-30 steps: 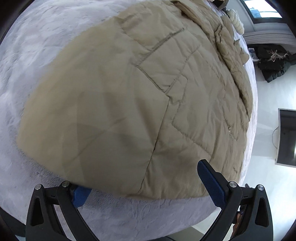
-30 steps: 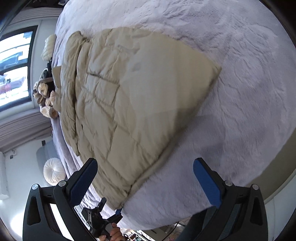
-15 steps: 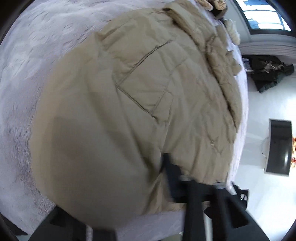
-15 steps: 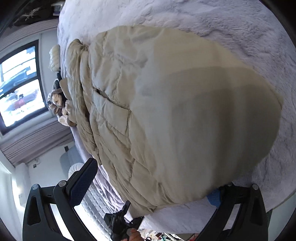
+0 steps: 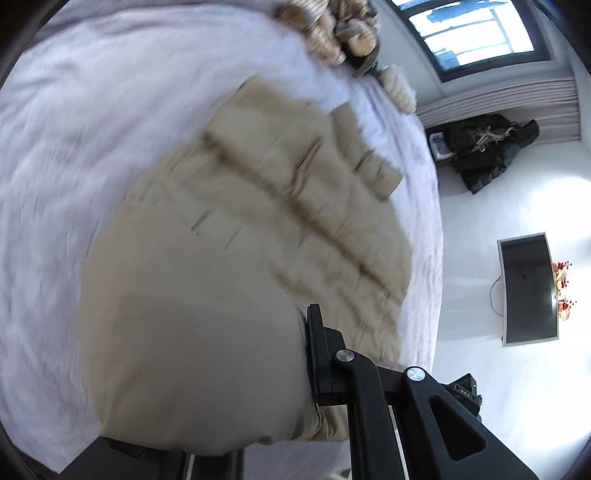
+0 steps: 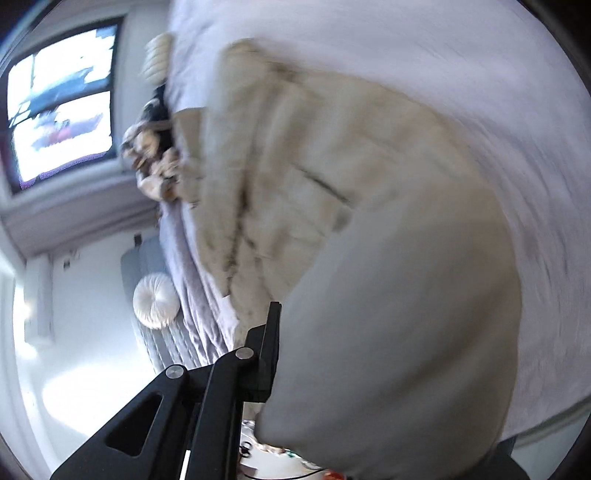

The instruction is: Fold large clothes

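Note:
A large beige quilted jacket (image 5: 258,229) lies on a pale lilac bed cover (image 5: 92,110). My left gripper (image 5: 236,398) is shut on the jacket's near hem, which bulges up and hides the left finger; only the right finger (image 5: 317,354) shows. In the right wrist view the jacket (image 6: 314,166) also fills the middle. My right gripper (image 6: 351,362) is shut on the other hem corner, which is lifted and covers the right finger; the left finger (image 6: 271,350) shows. Both views are motion-blurred.
A pile of knitted things (image 5: 332,29) lies at the bed's far end by a window (image 5: 472,33). A dark coat (image 5: 484,147) and a monitor (image 5: 528,288) are on the white floor to the right. A round white cushion (image 6: 155,299) sits beside the bed.
Both grippers went from open at the jacket's near hem to shut on it. They have lifted the hem and are carrying it up and toward the far end of the jacket.

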Demonstrator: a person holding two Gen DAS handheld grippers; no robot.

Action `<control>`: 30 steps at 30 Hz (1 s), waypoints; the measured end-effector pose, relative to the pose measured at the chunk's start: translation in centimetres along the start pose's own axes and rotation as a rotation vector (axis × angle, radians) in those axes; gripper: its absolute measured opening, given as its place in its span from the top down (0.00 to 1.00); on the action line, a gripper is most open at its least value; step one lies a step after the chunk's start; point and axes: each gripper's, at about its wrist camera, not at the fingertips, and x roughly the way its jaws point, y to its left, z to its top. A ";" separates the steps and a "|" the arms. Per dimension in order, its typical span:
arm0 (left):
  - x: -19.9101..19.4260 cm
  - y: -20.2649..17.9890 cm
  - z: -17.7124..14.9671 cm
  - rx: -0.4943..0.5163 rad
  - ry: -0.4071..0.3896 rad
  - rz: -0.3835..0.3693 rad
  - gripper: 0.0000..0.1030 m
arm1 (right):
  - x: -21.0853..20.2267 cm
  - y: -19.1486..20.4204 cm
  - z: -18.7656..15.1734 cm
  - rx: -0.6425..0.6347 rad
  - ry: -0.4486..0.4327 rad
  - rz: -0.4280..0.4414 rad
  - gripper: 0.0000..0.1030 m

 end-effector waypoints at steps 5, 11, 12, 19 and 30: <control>-1.2 -3.2 3.7 0.014 -0.087 0.000 0.88 | -0.2 5.5 3.8 -0.131 0.016 0.012 0.89; 0.4 -5.9 8.7 0.056 -0.115 0.041 0.88 | 0.9 12.0 8.4 -0.249 0.011 0.026 0.89; 0.8 -6.0 9.5 0.062 -0.113 0.048 0.88 | 1.4 13.0 9.3 -0.262 0.009 0.019 0.89; 7.7 -5.9 15.9 0.101 -0.040 0.112 0.88 | 6.9 14.1 15.9 -0.185 -0.001 -0.022 0.89; 12.3 -7.6 18.4 0.295 0.056 0.308 0.83 | 11.4 12.6 20.0 -0.086 -0.037 -0.108 0.85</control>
